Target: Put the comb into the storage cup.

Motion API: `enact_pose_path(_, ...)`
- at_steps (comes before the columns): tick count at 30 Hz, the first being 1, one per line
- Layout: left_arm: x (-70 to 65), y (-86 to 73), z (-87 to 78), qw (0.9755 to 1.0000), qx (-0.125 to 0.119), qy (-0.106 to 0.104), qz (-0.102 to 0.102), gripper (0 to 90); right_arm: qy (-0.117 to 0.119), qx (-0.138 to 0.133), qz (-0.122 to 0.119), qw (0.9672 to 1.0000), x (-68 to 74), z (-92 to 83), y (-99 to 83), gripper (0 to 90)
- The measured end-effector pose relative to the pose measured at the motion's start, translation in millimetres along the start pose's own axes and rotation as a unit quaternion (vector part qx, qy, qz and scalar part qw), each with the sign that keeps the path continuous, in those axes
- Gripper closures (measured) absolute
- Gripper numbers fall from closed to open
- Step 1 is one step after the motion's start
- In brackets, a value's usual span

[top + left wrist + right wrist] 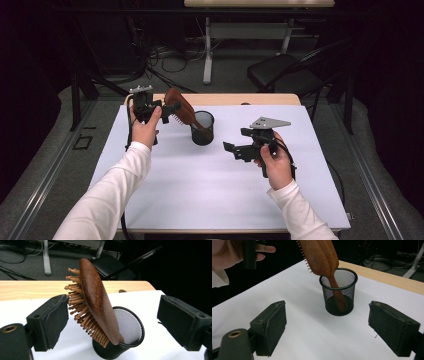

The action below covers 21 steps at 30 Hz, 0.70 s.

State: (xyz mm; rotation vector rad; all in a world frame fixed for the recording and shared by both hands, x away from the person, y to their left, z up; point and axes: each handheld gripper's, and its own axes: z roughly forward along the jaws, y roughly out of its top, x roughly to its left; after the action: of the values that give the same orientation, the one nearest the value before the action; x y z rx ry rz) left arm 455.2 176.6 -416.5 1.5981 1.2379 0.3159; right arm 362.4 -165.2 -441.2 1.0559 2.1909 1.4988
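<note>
The step in hand seems to be the last one: the wooden hairbrush [181, 111] already stands in the black mesh cup [202, 129], and both grippers are free of it.

Nearest to the person, the right gripper [235, 149] is held above the white table cover [200, 190], well apart from the cup. Its jaws stand wide and nothing is between them; in the right gripper view the cup [338, 291] shows between them, farther off.

A little farther, the left gripper [170, 109] is just beside the head of the brush. In the left gripper view the jaws are wide apart, and the brush [98, 300] leans between them without a pad pressing on it. The bristles come close to the left pad; whether they touch it I cannot tell.

I judge that the next move calls for drawing the left gripper back gently and straight, so that a pad does not catch the bristles and tip the light cup [125, 335].

The brush is of dark reddish-brown wood, oval and smooth on its back, with pale wooden pins on the front. Its handle is down inside the cup and its head leans toward the left gripper.
</note>
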Motion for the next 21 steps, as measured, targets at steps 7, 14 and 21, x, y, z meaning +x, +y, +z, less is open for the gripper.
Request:
enact_pose_path(7, 0.2, 2.2, -7.2, 1.0000, -0.005, -0.005, 0.000, 8.2, -0.001, -0.002, 0.000, 1.0000, -0.6, -1.0, 0.3, 14.5)
enact_pose_path(14, -2.5, 2.6, -12.4, 0.9998, -0.002, -0.018, 0.008, 3.0, -0.001, -0.003, 0.002, 1.0000, -0.5, -1.4, 0.4, 14.5)
enact_pose_path(21, -5.7, 1.3, -14.7, 0.9996, 0.008, -0.022, 0.017, 0.5, -0.002, -0.003, 0.002, 1.0000, -1.4, -2.4, 0.5, 14.5)
